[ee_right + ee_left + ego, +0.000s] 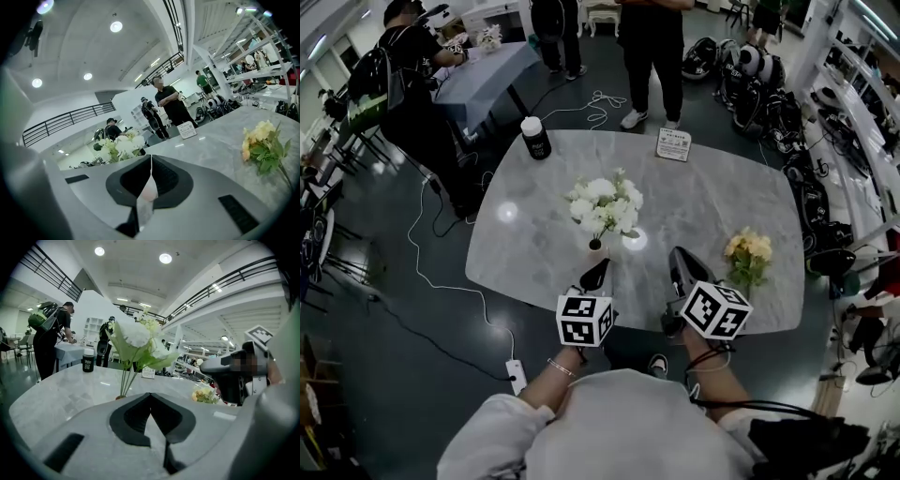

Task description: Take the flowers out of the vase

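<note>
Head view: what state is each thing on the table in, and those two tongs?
White flowers: upright in the vase.
Yellow flowers: lying flat on the table.
Black bottle: upright, capped.
Left tongs: shut, empty.
Right tongs: shut, empty.

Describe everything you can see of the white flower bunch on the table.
The white flower bunch stands upright near the middle of the grey marble-look table. White blooms sit above pale green leaves; thin green stems gather into a small dark-mouthed vase. The left gripper and right gripper are both short of it, not touching.
</note>
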Demonstrator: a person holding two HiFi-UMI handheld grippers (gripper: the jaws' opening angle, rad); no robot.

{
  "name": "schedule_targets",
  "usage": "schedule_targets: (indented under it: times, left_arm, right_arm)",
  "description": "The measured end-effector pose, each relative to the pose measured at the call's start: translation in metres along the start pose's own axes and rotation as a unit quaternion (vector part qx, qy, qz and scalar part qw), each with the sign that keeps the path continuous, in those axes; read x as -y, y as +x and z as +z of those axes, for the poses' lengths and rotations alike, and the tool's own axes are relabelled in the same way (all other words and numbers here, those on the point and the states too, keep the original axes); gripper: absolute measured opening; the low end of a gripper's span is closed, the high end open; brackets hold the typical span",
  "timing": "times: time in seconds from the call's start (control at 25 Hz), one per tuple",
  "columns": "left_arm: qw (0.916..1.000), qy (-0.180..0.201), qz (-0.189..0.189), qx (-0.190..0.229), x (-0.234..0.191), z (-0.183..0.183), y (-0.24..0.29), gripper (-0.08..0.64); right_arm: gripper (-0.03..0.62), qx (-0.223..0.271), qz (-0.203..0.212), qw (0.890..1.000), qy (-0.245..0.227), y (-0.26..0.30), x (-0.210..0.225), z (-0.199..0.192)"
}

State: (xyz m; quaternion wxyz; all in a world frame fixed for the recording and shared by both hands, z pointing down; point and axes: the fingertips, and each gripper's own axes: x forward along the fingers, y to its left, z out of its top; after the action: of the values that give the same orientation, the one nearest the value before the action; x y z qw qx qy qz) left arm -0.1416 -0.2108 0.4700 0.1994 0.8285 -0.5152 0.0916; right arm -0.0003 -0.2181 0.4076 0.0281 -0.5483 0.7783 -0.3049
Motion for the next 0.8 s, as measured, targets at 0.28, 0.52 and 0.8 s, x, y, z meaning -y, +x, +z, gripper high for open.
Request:
schedule_targets:
  times: [0.28, 0.52, 0.8]
  left_arm:
    - [0.9997, 0.001, -0.021, -0.013, -0.053, -0.002, -0.001, 0.009]
    - [0.9997, -0.002, -0.019, -0.018, -0.077, -0.002, -0.007, 0.009]
    - [0.9996, -0.006, -0.005, -0.026, -0.075, -0.013, -0.011, 0.009]
  right_arm:
    - [0.011, -0.001, -0.036, 0.999, 0.018, 0.028, -0.022, -0.028]
    - [0.011, -0.021, -0.043, 0.999, 0.02, 0.036, -0.036, -0.054]
    - [0.011, -0.042, -0.025, 0.999, -0.001, 0.04, -0.041, -0.058]
